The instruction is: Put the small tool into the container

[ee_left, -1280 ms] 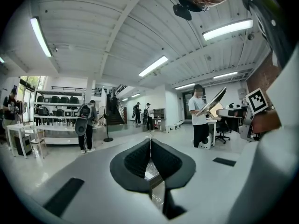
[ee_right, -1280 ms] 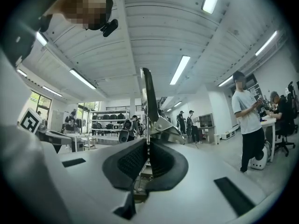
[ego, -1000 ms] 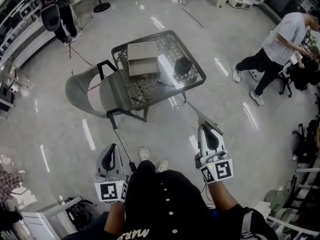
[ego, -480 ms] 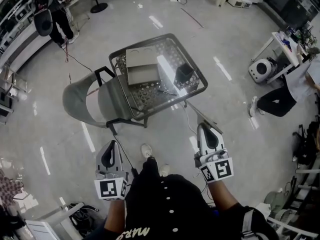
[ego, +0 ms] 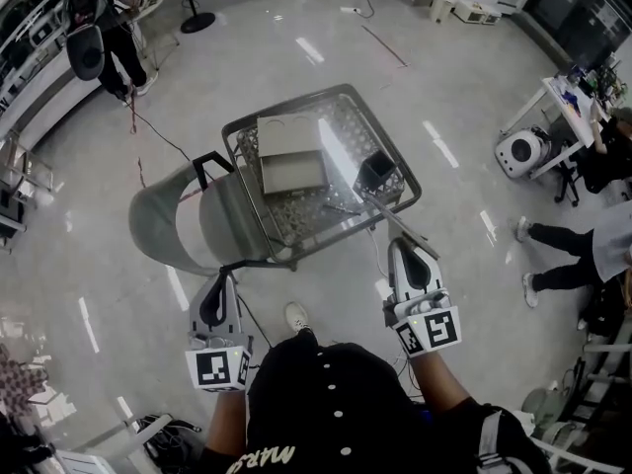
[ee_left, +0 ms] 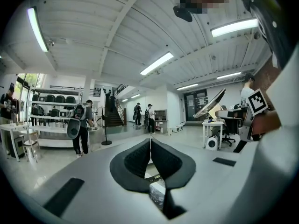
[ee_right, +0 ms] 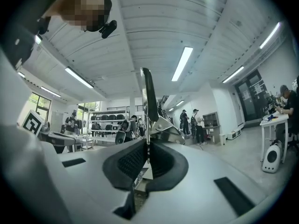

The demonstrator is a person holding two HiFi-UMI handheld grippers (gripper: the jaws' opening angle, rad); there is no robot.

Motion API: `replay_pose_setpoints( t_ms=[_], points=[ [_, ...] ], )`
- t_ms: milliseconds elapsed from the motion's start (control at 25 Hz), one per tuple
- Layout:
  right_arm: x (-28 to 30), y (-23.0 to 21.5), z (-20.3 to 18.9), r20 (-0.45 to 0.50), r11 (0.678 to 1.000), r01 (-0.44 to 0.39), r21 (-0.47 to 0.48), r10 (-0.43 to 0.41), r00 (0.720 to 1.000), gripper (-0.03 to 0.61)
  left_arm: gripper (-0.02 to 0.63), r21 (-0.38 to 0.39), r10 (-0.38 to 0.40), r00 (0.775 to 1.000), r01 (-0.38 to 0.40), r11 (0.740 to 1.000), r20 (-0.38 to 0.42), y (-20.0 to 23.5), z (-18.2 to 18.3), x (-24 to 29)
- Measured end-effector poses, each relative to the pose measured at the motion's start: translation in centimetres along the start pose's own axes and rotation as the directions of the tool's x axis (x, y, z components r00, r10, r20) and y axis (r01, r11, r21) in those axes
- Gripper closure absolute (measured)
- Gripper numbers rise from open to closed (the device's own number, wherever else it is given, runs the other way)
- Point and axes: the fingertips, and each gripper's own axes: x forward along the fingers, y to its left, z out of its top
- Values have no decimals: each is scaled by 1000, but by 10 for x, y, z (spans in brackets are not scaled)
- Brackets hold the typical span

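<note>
My right gripper (ego: 403, 248) is shut on a long thin metal tool (ego: 383, 217), which reaches forward toward the near edge of the glass table (ego: 296, 227). In the right gripper view the tool (ee_right: 149, 101) stands up as a narrow blade from between the closed jaws of the right gripper (ee_right: 147, 148). A small black container (ego: 376, 171) stands on the table's right side, beyond the tool's tip. My left gripper (ego: 219, 282) is held low at the left; in its own view the left gripper (ee_left: 150, 146) has its jaws together with nothing between them.
A flat cardboard box (ego: 289, 154) lies on the table left of the container. A grey chair (ego: 178, 220) stands against the table's left side. A cable (ego: 148, 107) runs over the shiny floor. People stand at the far left (ego: 99, 28) and at the right (ego: 592, 255).
The table has come nearer to my grippers and the tool's tip now reaches its edge. The person at the right has shifted. Both grippers hold the same pose.
</note>
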Motion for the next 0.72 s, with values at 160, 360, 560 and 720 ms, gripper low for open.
replay_pose_setpoints(
  t_ms=[160, 360, 560, 720],
  points=[
    [29, 5, 5, 11, 1000, -3, -7, 4, 1000, 565, 584, 7, -2, 1000, 2, 1000, 16, 22, 7, 18],
    [56, 17, 6, 14, 1000, -9, -19, 9, 1000, 565, 584, -8, -16, 1000, 16, 1000, 17, 45, 6, 33],
    [72, 22, 5, 2, 999, -12, -33, 12, 1000, 565, 584, -34, -37, 999, 38, 999, 11, 55, 3, 46],
    [87, 17, -1, -13, 999, -15, -41, 15, 1000, 565, 584, -50, -47, 999, 46, 998, -2, 57, 1, 63]
  ],
)
